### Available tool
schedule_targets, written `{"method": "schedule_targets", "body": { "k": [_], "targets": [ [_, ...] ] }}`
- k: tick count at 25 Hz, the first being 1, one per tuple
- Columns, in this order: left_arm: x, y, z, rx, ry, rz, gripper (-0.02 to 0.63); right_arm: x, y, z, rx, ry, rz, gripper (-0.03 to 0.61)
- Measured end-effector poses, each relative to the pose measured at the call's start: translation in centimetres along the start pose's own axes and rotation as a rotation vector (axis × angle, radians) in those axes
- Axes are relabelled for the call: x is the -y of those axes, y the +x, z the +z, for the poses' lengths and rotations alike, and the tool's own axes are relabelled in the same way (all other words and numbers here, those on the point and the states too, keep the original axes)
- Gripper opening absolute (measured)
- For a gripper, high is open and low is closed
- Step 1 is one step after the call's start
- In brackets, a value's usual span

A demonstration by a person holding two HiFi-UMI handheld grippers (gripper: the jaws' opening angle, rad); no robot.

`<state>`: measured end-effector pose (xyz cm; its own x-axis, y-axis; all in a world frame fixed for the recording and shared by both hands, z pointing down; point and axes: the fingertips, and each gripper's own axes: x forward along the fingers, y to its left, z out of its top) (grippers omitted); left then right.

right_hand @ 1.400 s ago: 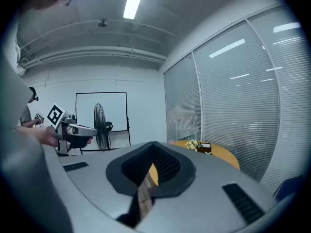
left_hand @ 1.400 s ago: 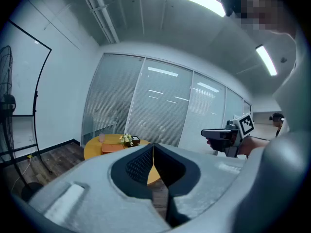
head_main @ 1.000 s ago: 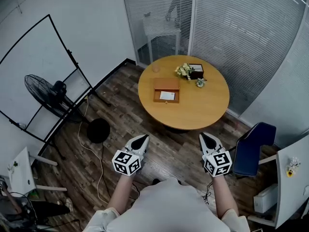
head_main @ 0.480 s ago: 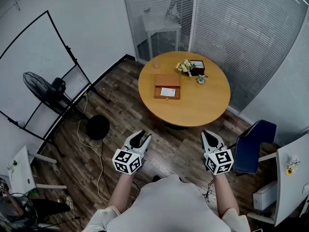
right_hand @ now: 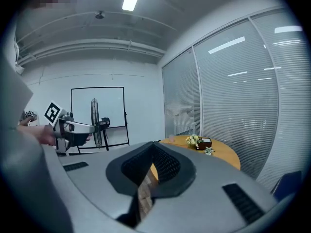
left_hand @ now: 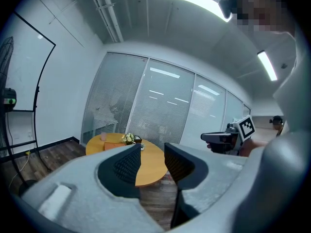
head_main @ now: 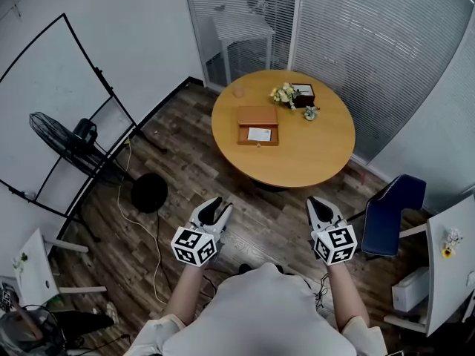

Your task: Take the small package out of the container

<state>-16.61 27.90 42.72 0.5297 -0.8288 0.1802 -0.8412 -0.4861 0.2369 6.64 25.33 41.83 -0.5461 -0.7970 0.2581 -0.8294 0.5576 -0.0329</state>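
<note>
The small white package (head_main: 258,133) lies in the flat brown container (head_main: 257,116) on the round wooden tabletop (head_main: 297,167), well ahead of both grippers and roughly between them, longer side across our view; neither hand is clearly nearer. We note the left gripper (head_main: 213,211) jaws opening with nothing between them, the right gripper (head_main: 318,205) jaws together and empty. A dark plank floor (head_main: 223,176) separates us from it, slatted glass walls (head_main: 371,43) behind.

round wooden table (head_main: 312,162) ahead | flat brown box (head_main: 257,125) on it | black floor fan (head_main: 59,133) left | blue chair (head_main: 393,213) right of table
</note>
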Motion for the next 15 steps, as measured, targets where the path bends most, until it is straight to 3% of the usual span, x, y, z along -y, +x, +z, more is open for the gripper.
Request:
{"method": "schedule_targets", "body": {
  "k": [15],
  "targets": [
    [-4.8,0.6,0.1,-0.025,0.016,-0.012,0.172,-1.8,4.2,-0.7,-0.024,0.017,-0.01,0.003]
  ]
}}
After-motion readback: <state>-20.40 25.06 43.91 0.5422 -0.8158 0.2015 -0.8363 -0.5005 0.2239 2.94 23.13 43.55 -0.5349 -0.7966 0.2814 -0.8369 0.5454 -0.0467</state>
